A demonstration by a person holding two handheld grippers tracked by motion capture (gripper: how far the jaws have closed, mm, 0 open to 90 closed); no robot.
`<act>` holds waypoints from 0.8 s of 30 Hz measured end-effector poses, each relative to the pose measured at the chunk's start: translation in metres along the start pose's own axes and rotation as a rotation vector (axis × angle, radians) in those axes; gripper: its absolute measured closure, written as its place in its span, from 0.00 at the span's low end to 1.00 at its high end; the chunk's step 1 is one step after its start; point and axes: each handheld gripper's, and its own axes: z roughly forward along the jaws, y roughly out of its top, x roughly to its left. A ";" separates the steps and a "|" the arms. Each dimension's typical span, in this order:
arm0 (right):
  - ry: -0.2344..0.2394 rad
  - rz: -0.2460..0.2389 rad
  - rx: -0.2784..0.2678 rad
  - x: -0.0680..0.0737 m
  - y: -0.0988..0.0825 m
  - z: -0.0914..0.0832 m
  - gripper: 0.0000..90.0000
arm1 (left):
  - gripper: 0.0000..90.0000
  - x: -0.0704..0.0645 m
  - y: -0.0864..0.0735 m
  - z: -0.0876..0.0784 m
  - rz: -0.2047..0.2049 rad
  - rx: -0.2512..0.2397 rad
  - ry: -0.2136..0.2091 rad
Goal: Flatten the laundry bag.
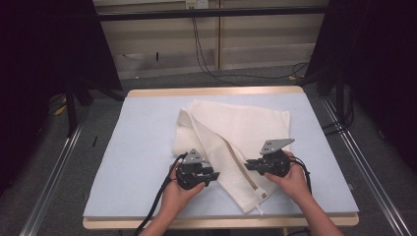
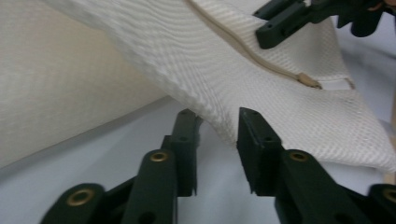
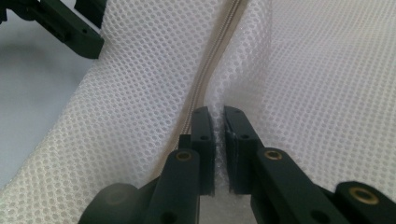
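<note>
The white mesh zippered laundry bag (image 1: 231, 142) lay mid-table, its zipper running far-left to near-right between the grippers; the right gripper (image 3: 218, 122) pinched mesh beside it, the left gripper (image 2: 215, 128) gaped at the near-left edge.

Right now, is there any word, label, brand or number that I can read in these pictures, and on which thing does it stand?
No text can be read.
The small tab at the lower corner of the mesh laundry bag: too small to read.
The pale plate on the back wall: too blurred to read.
</note>
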 end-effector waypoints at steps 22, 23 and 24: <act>0.049 -0.058 -0.016 0.001 0.000 -0.011 0.92 | 0.58 0.069 -0.012 -0.042 -0.182 -0.077 0.187; 0.051 -0.057 -0.018 0.001 0.000 -0.011 0.92 | 0.58 0.071 -0.013 -0.043 -0.189 -0.080 0.197; 0.058 -0.058 -0.018 0.001 0.000 -0.012 0.92 | 0.58 0.074 -0.014 -0.045 -0.193 -0.081 0.205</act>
